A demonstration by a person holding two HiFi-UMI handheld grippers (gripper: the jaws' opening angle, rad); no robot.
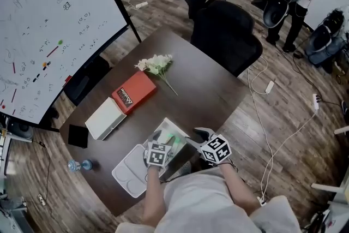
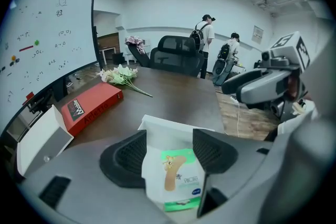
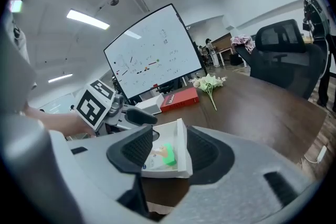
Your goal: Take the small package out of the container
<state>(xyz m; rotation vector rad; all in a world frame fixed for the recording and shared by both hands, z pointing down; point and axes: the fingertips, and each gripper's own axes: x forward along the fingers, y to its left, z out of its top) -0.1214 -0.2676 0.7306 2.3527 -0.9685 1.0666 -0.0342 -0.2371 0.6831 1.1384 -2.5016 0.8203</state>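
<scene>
The white open container [image 1: 173, 126] stands near the table's front edge. In it lies the small package [image 1: 172, 142], white with a green band and a tan picture. My left gripper [image 1: 166, 143] points down into the container; in the left gripper view the package [image 2: 173, 176] sits between the pads [image 2: 126, 157] with the left gripper [image 2: 169, 150] open around it. My right gripper [image 1: 195, 137] is open at the container's right corner. In the right gripper view the container wall [image 3: 181, 152] and package [image 3: 160, 153] show beyond its jaws [image 3: 170, 147].
A white lid or tray [image 1: 130, 173] lies left of the container. Farther back are a red book [image 1: 134, 91], a white box [image 1: 105, 118], flowers [image 1: 157, 64] and a black pad [image 1: 78, 136]. A whiteboard [image 1: 49, 24] stands left, a black chair [image 1: 226, 33] behind the table.
</scene>
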